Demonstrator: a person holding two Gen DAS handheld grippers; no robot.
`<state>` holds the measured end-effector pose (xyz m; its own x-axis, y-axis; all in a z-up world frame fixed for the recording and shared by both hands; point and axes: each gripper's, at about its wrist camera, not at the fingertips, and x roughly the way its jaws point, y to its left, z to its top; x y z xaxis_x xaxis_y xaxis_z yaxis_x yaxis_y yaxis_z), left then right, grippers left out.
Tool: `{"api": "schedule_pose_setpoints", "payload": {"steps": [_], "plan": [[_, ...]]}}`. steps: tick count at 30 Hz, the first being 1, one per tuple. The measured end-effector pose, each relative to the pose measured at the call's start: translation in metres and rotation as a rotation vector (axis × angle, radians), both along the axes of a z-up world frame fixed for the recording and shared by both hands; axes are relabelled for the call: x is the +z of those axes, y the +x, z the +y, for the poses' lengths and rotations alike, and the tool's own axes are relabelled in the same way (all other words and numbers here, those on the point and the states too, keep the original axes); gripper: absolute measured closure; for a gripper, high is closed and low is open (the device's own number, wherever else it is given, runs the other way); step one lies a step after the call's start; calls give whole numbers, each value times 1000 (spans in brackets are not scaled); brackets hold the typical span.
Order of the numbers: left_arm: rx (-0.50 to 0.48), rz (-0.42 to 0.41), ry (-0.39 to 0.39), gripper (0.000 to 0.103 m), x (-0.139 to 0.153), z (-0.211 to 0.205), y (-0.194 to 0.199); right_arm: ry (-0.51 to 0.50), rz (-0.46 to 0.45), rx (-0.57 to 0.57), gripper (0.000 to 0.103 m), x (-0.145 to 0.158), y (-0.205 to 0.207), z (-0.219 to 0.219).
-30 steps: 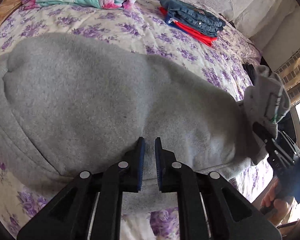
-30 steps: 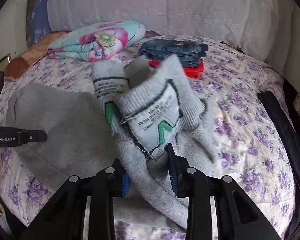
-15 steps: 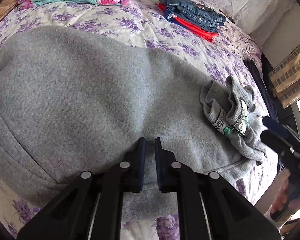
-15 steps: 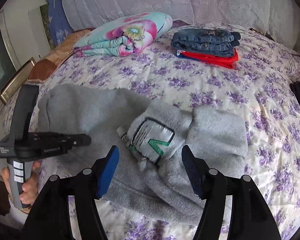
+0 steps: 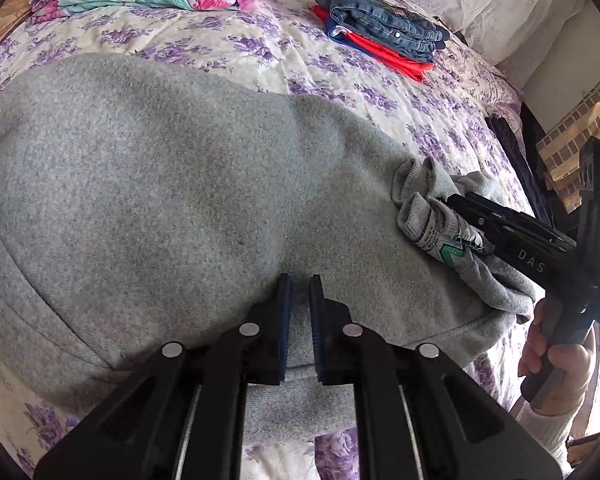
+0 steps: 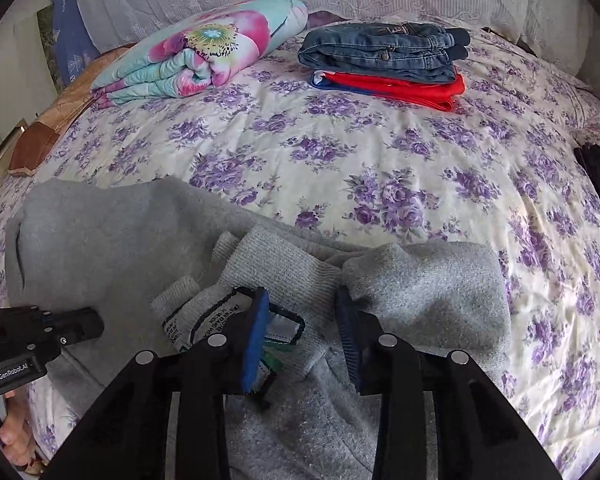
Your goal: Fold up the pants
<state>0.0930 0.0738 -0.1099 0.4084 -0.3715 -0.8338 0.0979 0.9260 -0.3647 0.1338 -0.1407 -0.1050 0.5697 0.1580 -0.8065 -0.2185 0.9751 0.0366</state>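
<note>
bedroom setting: floral purple bedspread (image 6: 380,152) covering a bed, with lace-covered pillows along the far edge.

left tool (image 5: 299,320): its two blue-lined parts stand pressed together, pinching the near hem of the grey sweatpants (image 5: 160,184). judged purpose: to anchor that edge so the cloth stays taut and flat while the other end is worked.

right tool (image 6: 302,334): partly spread and lowered onto the crumpled end of the grey sweatpants (image 6: 420,292); its jaws have just been closing, and the ribbed cuff (image 6: 276,268) with its sewn label (image 6: 216,312) lies between them. whether the pads press the cloth cannot be told. in the left wrist view this tool (image 5: 456,200) reaches the bunched cuff from the right, held by a hand (image 5: 560,364).

task item: the sweatpants lie spread across the near part of the bed, one broad smooth panel toward the left tool, one end folded over and rumpled beside the right tool. judged stage: an early fold, with the cuff end not yet laid flat.

outward: folded blue jeans (image 6: 384,50) stacked on a red garment (image 6: 404,88), and a folded floral quilt (image 6: 196,52), both well apart from the work, set at the far side, presumably to leave folding room.
</note>
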Motion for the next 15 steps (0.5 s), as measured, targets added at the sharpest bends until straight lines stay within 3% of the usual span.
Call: {"api": "schedule_pose_setpoints", "payload": {"steps": [2, 5, 6, 9, 15], "plan": [[-3, 1, -8, 94, 0, 1, 0, -2, -4, 5, 65, 8, -8, 3], [-8, 2, -16, 94, -1, 2, 1, 84, -14, 74, 63, 23, -27, 9], [-8, 5, -18, 94, -1, 3, 1, 90, -5, 102, 56, 23, -33, 14], [-9, 9, -19, 94, -1, 3, 1, -3, -8, 117, 42, 10, -44, 28], [-9, 27, -42, 94, -1, 5, 2, -245, -74, 162, 27, -26, -47, 61]]}}
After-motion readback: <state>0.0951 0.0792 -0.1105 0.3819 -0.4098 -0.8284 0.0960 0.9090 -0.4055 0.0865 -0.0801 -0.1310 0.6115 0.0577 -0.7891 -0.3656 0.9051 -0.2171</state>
